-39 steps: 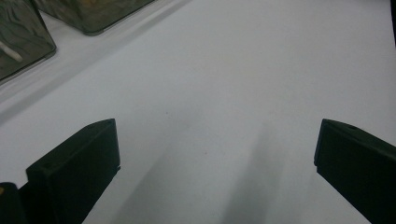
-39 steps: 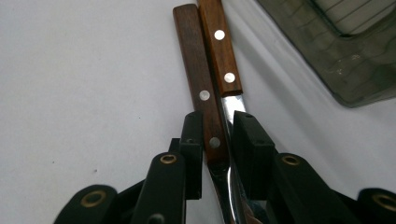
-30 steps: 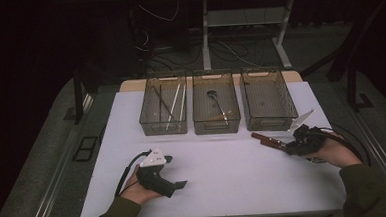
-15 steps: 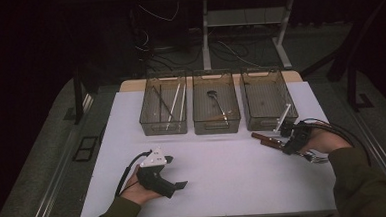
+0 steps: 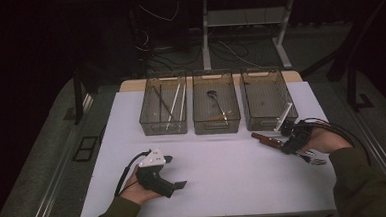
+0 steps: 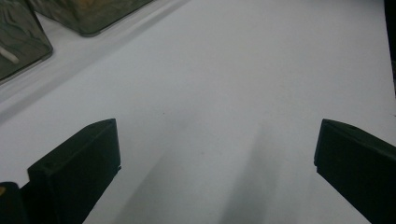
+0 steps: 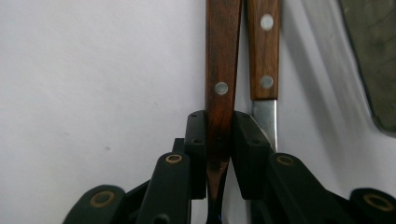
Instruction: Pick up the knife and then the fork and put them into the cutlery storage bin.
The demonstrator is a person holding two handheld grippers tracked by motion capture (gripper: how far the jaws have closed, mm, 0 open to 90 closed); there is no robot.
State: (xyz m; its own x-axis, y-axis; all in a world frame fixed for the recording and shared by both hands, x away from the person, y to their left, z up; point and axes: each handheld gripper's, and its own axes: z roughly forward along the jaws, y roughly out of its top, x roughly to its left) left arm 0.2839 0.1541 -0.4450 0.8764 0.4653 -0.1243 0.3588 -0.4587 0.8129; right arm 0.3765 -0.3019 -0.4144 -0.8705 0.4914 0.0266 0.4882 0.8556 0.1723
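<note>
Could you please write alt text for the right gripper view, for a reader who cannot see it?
The right claw is shut on a brown wooden cutlery handle with a silver rivet, seen close up over the white table. Beside it lies a second riveted wooden handle with a steel blade.

You find no readable text, label, brand, number or sign on anything here.
</note>
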